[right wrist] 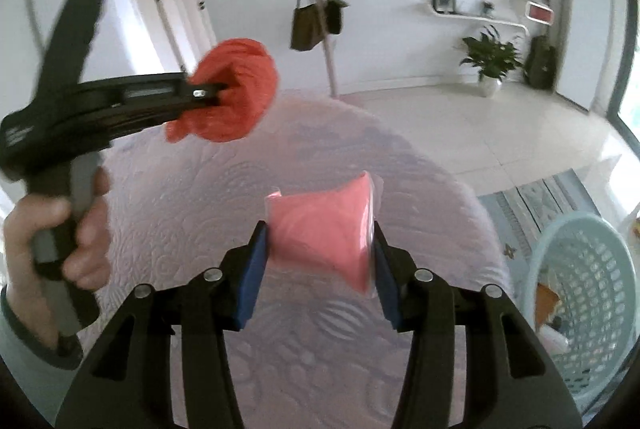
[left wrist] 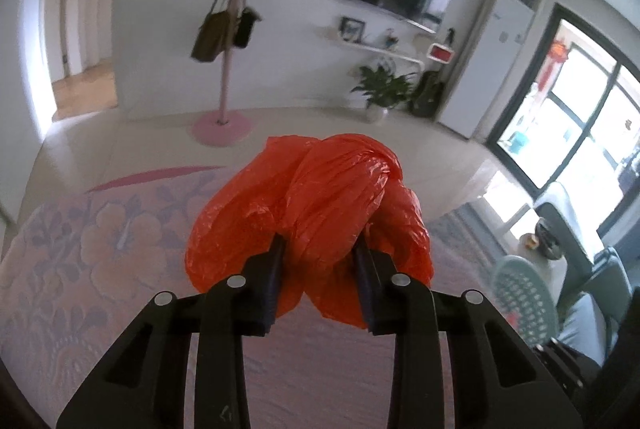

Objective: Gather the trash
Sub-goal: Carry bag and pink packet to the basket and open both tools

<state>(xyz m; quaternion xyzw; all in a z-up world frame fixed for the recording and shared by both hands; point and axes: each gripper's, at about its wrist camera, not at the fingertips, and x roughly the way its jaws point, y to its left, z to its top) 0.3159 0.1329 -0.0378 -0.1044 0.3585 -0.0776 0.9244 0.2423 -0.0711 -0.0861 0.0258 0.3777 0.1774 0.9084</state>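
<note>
Left tongs (left wrist: 320,249) are pinching crumpled red bag (left wrist: 316,205); right tongs (right wrist: 318,237), partly closed, are squeezing pink packet (right wrist: 324,233), both above the floral table (right wrist: 200,229), basket (right wrist: 592,289) beside it.

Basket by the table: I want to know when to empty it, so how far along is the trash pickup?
Done: the basket already holds some scraps. In hand: the left tongs grip a crumpled red bag, and the right tongs grip a pink packet. Left: both pieces are above the table, not yet dropped in.
</note>
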